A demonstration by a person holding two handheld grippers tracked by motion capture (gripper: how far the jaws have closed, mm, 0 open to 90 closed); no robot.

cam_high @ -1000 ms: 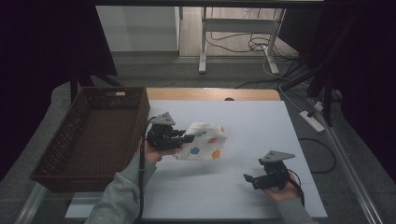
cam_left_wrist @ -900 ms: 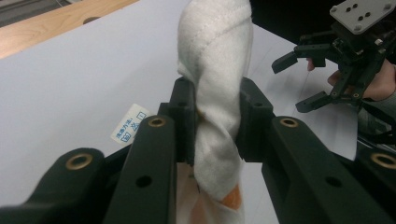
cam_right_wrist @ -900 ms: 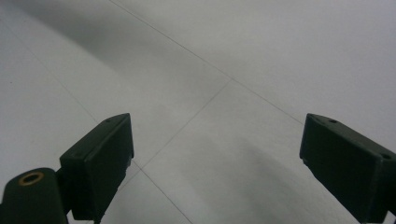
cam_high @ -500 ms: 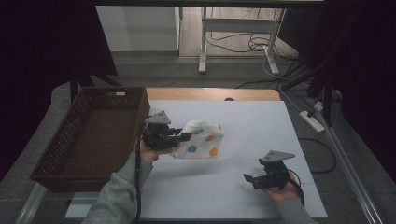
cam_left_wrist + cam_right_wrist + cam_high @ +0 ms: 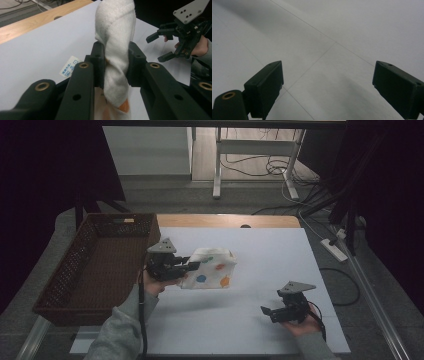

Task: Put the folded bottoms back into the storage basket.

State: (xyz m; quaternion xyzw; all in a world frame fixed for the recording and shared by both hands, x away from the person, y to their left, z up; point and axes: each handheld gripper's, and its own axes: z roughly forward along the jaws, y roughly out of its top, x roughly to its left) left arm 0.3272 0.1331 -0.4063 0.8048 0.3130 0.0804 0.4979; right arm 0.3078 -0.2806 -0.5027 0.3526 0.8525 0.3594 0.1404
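Cloth (image 5: 210,268) white, folded (orange, blue, green dots).

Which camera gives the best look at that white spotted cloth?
The high view: the whole white cloth with its coloured spots shows there, clamped at one end by the left gripper. The left gripper view shows a bunched fold of it close up between the jaws.

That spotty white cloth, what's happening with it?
A person holds a gripper in each hand at a white table. The left gripper has its jaws pinched shut on one end of the spotty white cloth, which is bunched up and has blue and orange dots. A brown wicker basket sits just to the left of it. The right gripper rests near the front of the table with its jaws open, holding nothing.
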